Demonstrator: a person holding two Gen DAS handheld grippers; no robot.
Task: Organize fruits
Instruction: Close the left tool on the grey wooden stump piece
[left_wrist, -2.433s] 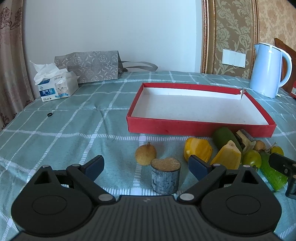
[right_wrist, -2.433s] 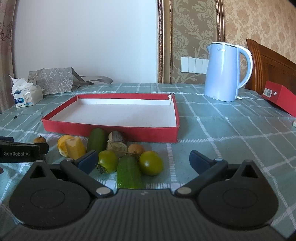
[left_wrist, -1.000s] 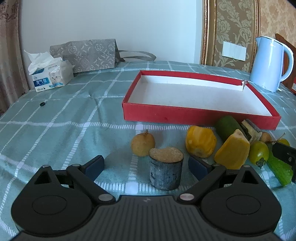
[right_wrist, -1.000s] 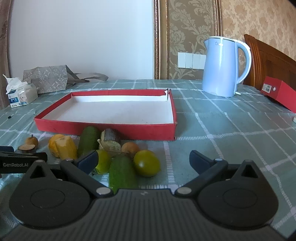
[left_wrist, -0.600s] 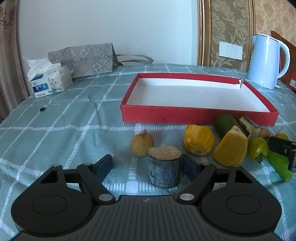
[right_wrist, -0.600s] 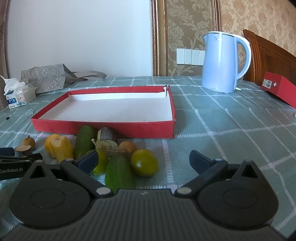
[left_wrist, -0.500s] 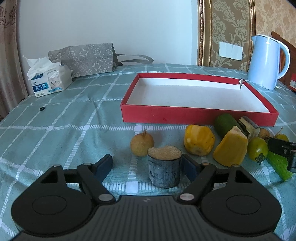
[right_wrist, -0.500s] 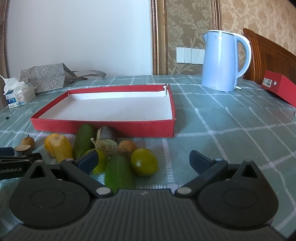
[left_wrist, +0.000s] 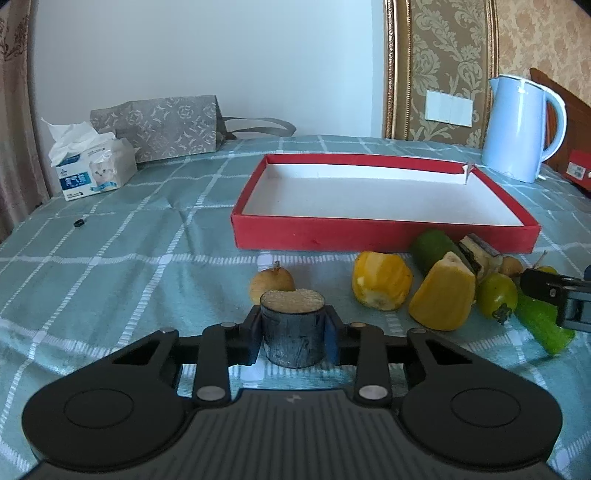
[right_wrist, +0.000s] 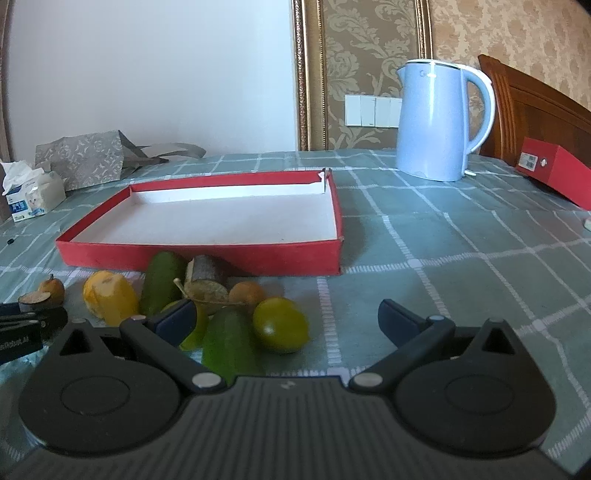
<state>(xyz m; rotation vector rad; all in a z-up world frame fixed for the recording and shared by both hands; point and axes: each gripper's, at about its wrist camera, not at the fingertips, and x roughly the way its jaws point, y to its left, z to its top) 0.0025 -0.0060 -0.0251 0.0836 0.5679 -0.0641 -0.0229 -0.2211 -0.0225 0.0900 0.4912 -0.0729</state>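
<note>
My left gripper (left_wrist: 292, 334) is shut on a short dark cylinder with a tan cut top (left_wrist: 292, 328), standing on the green checked tablecloth. A small round brown fruit (left_wrist: 272, 283) sits just behind it. To the right lie two yellow pieces (left_wrist: 380, 284), a green fruit (left_wrist: 436, 247) and a small green tomato (left_wrist: 496, 295). The red tray (left_wrist: 384, 234) with a white floor is empty. My right gripper (right_wrist: 284, 321) is open above a cucumber (right_wrist: 227, 343) and a green tomato (right_wrist: 281, 325).
A blue kettle (right_wrist: 441, 122) stands behind the tray on the right. A red box (right_wrist: 554, 170) lies at the far right. A tissue box (left_wrist: 94, 170) and a grey paper bag (left_wrist: 162, 125) stand at the back left.
My left gripper's jaws have closed onto the dark cylinder. The right gripper has shifted slightly and stays open.
</note>
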